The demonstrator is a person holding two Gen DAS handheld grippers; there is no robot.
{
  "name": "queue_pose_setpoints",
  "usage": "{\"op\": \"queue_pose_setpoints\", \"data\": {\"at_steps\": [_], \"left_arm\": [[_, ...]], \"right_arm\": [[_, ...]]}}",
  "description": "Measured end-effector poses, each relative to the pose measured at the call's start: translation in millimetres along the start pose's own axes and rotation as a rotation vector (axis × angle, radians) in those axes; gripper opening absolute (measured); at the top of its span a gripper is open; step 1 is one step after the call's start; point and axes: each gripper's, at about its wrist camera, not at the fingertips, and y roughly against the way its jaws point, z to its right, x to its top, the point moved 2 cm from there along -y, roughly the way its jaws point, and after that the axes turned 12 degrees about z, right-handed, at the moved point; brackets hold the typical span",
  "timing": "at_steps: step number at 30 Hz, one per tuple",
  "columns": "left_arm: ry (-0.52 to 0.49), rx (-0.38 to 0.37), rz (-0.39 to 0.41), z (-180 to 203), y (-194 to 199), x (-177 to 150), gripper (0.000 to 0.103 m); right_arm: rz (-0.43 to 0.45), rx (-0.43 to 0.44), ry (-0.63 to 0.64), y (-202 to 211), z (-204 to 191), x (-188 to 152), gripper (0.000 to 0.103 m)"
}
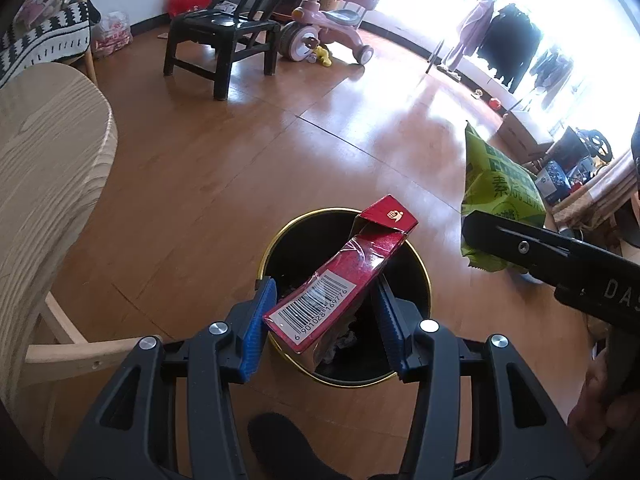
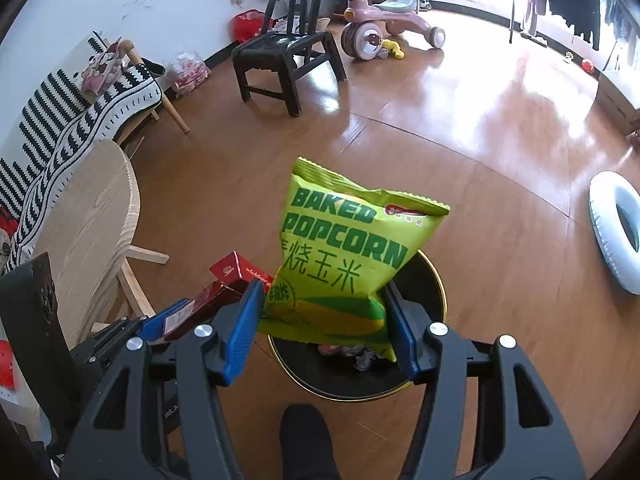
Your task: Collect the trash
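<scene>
My left gripper (image 1: 324,316) is shut on a red carton (image 1: 340,276) with a barcode and holds it tilted over a black trash bin with a gold rim (image 1: 424,276). My right gripper (image 2: 320,320) is shut on a green popcorn bag (image 2: 344,256) and holds it upright above the same bin (image 2: 436,284). Crumpled trash lies inside the bin (image 2: 360,354). The bag also shows in the left wrist view (image 1: 496,196), held by the right gripper at the right. The carton also shows in the right wrist view (image 2: 232,276), at the left.
A light wooden chair (image 1: 44,184) stands close on the left. A black chair (image 1: 224,36) and a pink ride-on toy (image 1: 324,24) stand further back on the wooden floor. A white inflatable ring (image 2: 616,232) lies on the right. A striped sofa (image 2: 76,116) is along the left wall.
</scene>
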Motion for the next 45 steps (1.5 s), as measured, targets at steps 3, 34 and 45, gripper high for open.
{"op": "queue_pose_setpoints", "data": {"at_steps": [3,34,45], "left_arm": [[-0.005,-0.005,0.009,3,-1,1,0.051],[0.102,0.517,0.315,-185,232,15,0.095],[0.267,0.874,0.353,-315,397,-75,0.096]], "right_arm": [[0.002,-0.011,-0.009,2,2,-1,0.059],[0.105,0.319,0.211,35,-235,25,0.093],[0.056,0.586,0.545,63,-466,-64,0.094]]}}
